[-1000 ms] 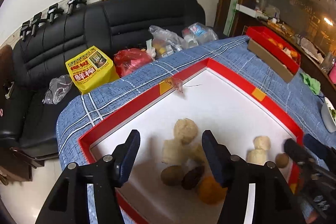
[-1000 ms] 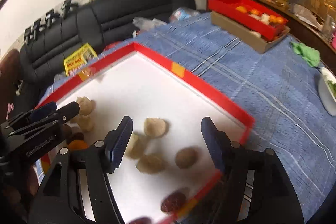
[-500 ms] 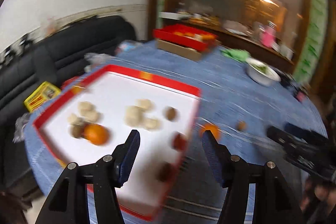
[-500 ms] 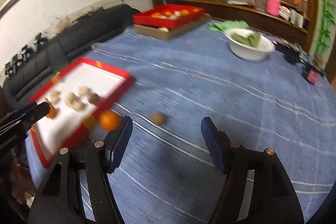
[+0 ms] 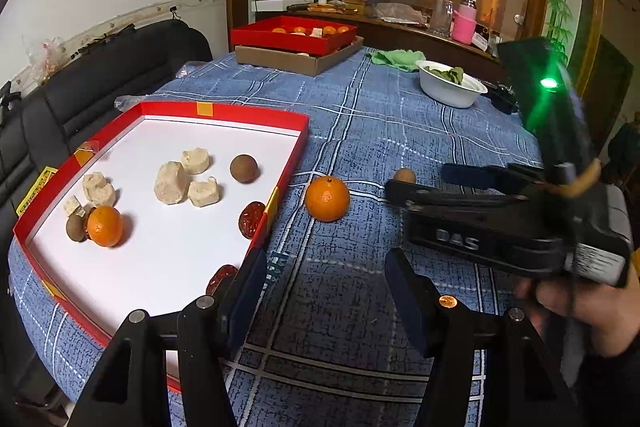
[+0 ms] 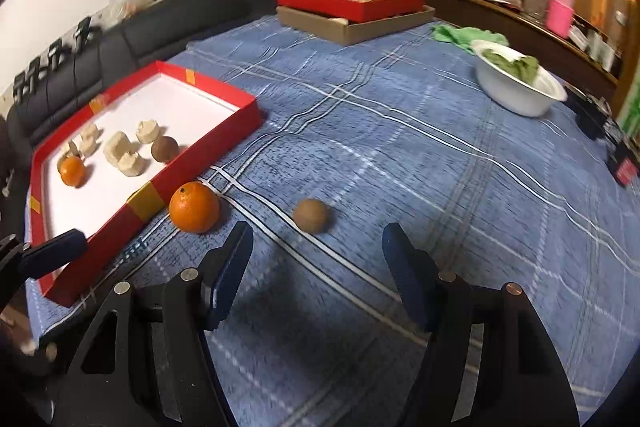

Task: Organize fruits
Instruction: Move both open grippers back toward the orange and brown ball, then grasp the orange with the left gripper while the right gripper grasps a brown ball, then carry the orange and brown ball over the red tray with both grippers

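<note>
— Orange (image 5: 327, 198) on the blue cloth (image 6: 420, 163), just outside the red tray (image 5: 298, 147), near its taped side wall. Which tongs would you send?

— Depends which fruit. Beyond the orange, further from the tray, sits a small brown fruit (image 6: 311, 215). Right gripper (image 6: 318, 267) points almost straight at that one: it lies just ahead of the gap between its fingers, with the orange off to the left of them.

— And the left gripper (image 5: 324, 291)?

— Orange lies straight ahead of it, a bit further off. Both fruits are round, so no long axis to line up with.

— Jaws?

— Both sets stand apart with nothing between them; the right ones have just been narrowing a little. I'd guess each hand takes the fruit in front of it.
</note>
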Available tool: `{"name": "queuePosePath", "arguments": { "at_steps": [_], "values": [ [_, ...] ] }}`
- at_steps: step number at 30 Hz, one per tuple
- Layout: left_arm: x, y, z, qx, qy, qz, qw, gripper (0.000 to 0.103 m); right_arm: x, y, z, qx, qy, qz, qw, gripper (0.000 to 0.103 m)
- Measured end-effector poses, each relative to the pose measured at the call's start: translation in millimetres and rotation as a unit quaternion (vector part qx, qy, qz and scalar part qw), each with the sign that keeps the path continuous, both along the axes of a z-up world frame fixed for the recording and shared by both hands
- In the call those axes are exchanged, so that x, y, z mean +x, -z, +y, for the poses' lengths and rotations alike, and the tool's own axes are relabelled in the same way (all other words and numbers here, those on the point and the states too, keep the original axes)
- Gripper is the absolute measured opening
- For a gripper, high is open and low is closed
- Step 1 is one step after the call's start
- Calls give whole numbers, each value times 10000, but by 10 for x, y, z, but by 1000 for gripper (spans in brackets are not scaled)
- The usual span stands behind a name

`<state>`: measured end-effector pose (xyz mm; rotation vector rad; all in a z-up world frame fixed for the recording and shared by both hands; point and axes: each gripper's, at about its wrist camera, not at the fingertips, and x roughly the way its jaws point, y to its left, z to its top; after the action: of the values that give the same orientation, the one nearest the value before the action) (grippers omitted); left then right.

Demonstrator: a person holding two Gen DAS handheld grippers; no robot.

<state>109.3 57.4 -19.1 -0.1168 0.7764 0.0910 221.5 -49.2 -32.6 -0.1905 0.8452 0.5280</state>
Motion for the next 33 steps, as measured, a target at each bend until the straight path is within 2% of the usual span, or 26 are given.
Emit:
{"name": "queuePosePath", "arguments": {
  "at_steps": [3, 4, 5, 6, 13, 16, 22, 24, 25, 26, 27, 33],
  "values": [
    [52, 21, 2, -23, 53, 12, 10000, 59, 94, 65, 102, -121, -58, 62, 9999, 53],
    [70, 30, -6, -25, 67, 22, 10000, 59, 130, 83, 127, -148, -47, 93, 9998, 42],
    [87, 40, -12, -36, 78, 35, 10000, 59, 151, 88, 145, -141, -41, 119, 9998, 25],
    [112, 51, -16, -55, 87, 49, 9999, 59, 169, 91, 158, -156, -34, 124, 9998, 20],
    [407, 118, -67, -173, 88, 269, 9994, 59, 148, 62, -5, -70, 151, 144, 9998, 20],
    [562, 117, -89, -63, -107, 317, 9994, 60, 105, 8, -196, 55, 293, 112, 9995, 20],
    [902, 277, -75, 82, -555, 825, 9950, 59, 38, -101, -460, 280, 430, 20, 9987, 20],
    [963, 308, -127, 274, -574, 806, 9947, 56, 26, -111, -482, 326, 429, 14, 9985, 20],
    [974, 313, -132, 240, -600, 756, 9950, 50, 23, -108, -484, 338, 415, 26, 9986, 20],
    [977, 308, -137, 297, -655, 731, 9947, 36, 18, -108, -489, 347, 407, 33, 9986, 20],
    [977, 304, -143, 351, -658, 723, 9946, 33, 11, -108, -491, 350, 395, 35, 9986, 20],
    [910, 290, -181, 326, -578, 734, 9951, 32, -82, -89, -526, 267, 394, 63, 9988, 20]
  ]
}}
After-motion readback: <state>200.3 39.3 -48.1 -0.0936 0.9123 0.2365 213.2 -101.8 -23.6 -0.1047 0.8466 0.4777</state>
